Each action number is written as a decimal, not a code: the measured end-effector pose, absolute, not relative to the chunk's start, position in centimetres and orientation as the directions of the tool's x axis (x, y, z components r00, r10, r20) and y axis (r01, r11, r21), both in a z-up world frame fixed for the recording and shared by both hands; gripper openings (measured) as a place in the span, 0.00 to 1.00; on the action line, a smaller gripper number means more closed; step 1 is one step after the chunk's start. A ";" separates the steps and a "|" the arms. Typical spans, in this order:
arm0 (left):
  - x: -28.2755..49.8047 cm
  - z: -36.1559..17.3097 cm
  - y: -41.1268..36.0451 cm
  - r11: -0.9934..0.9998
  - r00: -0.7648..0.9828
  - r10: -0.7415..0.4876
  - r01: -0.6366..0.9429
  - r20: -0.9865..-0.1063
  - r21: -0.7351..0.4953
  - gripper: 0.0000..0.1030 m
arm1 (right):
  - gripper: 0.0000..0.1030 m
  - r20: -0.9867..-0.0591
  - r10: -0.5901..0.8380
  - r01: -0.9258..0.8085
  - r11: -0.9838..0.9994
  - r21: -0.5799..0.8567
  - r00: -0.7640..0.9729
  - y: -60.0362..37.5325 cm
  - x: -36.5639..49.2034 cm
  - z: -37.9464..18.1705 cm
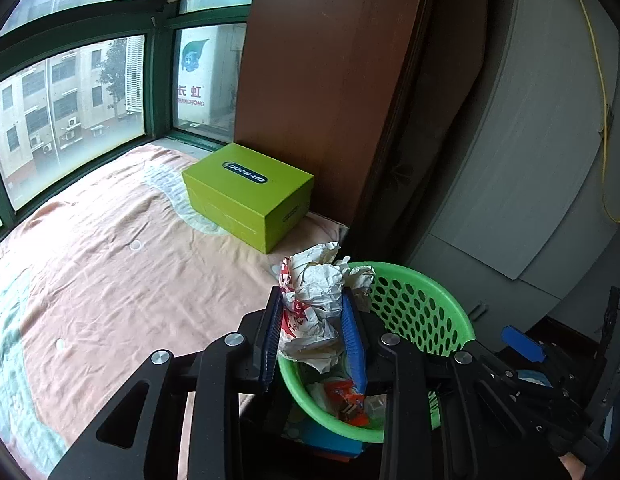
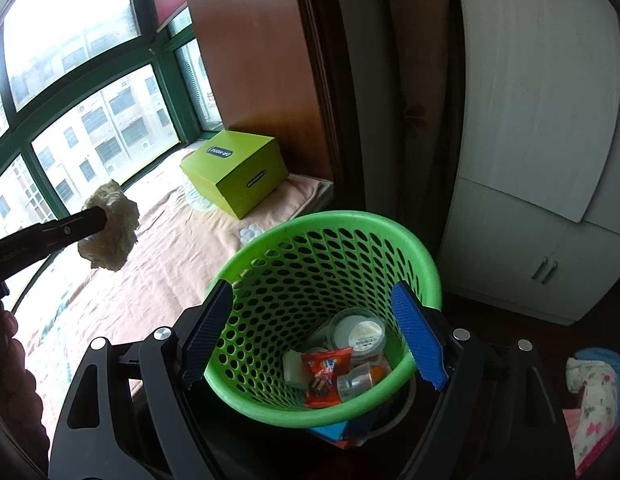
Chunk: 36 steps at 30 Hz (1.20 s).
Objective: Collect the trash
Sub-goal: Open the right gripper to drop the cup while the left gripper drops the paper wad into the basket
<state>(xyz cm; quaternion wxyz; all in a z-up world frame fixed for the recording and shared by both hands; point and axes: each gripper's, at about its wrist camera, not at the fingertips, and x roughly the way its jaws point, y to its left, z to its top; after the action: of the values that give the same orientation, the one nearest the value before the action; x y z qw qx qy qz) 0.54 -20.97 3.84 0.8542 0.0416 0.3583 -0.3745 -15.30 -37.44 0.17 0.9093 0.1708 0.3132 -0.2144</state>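
Crumpled paper (image 1: 316,312) gripped by left tongs (image 1: 313,334) over bedspread (image 1: 110,264); right tongs (image 2: 314,336) wide.

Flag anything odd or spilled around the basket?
Nothing spilled. The green basket stands upright with its trash inside: cups, a red wrapper. The crumpled paper is in the left gripper, not in the basket yet. The right gripper is open and empty. The green box on the bed looks intact.

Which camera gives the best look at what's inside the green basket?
Right wrist: it looks down into the basket, showing cups and a red wrapper. In the left wrist view, crumpled paper in the left hand-held gripper hides most contents.
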 end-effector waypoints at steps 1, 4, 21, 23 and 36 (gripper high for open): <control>0.4 3.8 -21.2 0.713 0.458 -0.612 0.673 -0.645 -0.199 0.28 | 0.79 -0.640 -0.286 0.500 0.848 0.178 0.713 -37.5 -15.5 0.2; 0.1 3.5 -22.1 0.699 0.439 -0.619 0.686 -0.652 -0.201 0.31 | 0.80 -0.637 -0.292 0.506 0.843 0.181 0.714 -37.8 -15.9 0.3; -1.2 3.0 -23.8 0.670 0.407 -0.635 0.714 -0.657 -0.205 0.61 | 0.81 -0.630 -0.297 0.523 0.827 0.206 0.718 -38.7 -16.9 0.4; -1.1 3.1 -23.6 0.676 0.415 -0.633 0.708 -0.653 -0.205 0.65 | 0.81 -0.630 -0.296 0.520 0.829 0.203 0.718 -38.6 -16.8 0.5; -0.6 3.6 -21.9 0.702 0.452 -0.622 0.684 -0.639 -0.199 0.87 | 0.85 -0.625 -0.295 0.507 0.841 0.189 0.722 -37.9 -16.2 0.7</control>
<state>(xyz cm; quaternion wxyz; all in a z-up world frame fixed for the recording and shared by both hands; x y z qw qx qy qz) -0.64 -21.86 3.58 0.8510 0.0434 0.3559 -0.3838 -16.19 -37.86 0.70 0.9111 0.1766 0.3005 -0.2201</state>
